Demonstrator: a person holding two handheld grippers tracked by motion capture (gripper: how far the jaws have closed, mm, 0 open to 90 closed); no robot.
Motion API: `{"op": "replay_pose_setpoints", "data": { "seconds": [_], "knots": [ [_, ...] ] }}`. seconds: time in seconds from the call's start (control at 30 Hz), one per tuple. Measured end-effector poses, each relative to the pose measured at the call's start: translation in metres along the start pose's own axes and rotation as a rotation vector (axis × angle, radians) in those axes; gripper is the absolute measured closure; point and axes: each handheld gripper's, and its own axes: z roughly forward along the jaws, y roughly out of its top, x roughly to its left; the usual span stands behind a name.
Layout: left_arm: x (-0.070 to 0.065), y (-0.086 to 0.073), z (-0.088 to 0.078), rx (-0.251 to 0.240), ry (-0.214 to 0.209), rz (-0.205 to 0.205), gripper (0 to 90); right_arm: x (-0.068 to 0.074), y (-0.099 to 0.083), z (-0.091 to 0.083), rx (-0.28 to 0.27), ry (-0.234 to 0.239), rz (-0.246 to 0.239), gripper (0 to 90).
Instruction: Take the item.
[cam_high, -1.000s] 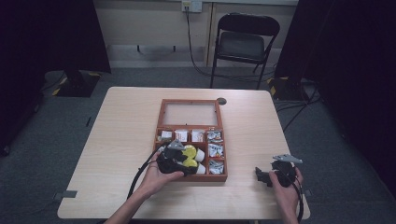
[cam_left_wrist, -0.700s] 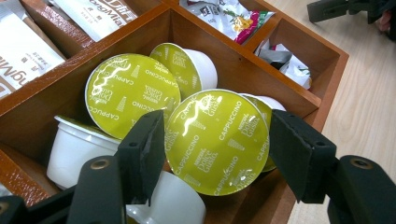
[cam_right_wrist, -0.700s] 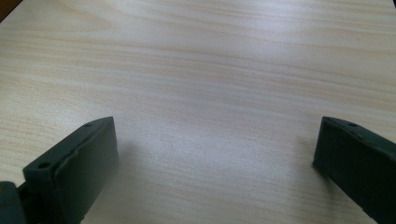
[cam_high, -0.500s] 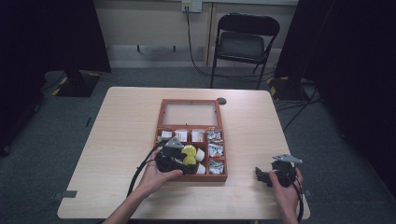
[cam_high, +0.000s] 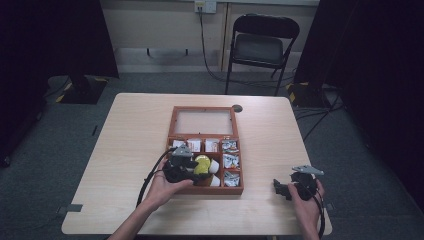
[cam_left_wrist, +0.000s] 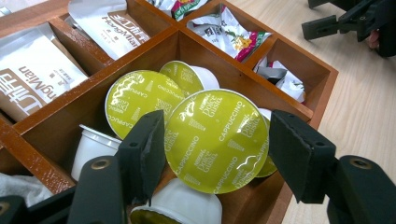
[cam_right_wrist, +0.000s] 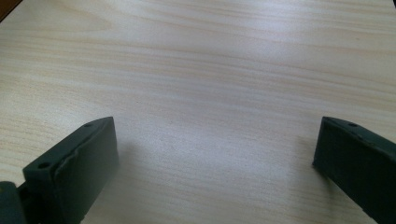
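High view: recorded one wooden box (cam_high: 172, 125) at mid-table, its lid lying open on the far side, and the left gripper (cam_high: 192, 165) at the near-left compartment, clamped on a green-lidded capsule (cam_high: 201, 164); right gripper (cam_high: 280, 187) well apart at the near right, so left hand much the nearer. Left gripper view: noted that capsule squarely between both jaws, pads pressed on opposite edges of its rim, lid face tilted up, just above five more capsules; also counted two white sachets (cam_left_wrist: 32, 79) in far compartments and three coloured packets (cam_left_wrist: 229, 30) to the right. Right gripper view: found jaws spread wide over bare table (cam_right_wrist: 210, 70), grasping nothing.
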Motion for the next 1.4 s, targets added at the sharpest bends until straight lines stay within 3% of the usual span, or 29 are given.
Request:
{"op": "replay_pose_setpoints", "data": {
  "seconds": [0.47,0.97,1.4],
  "knots": [
    [0.000,0.003,-0.007,-0.013,-0.007,0.008,37.5,0.000,0.000,0.000,0.000,0.000,0.000,0.0],
    [0.003,0.010,-0.025,-0.084,0.000,0.006,37.5,0.000,0.000,0.000,0.000,0.001,0.001,0.0],
    [0.002,0.016,-0.034,-0.112,0.005,0.015,37.5,0.000,0.000,0.000,0.000,0.001,0.000,0.0]
  ]
}}
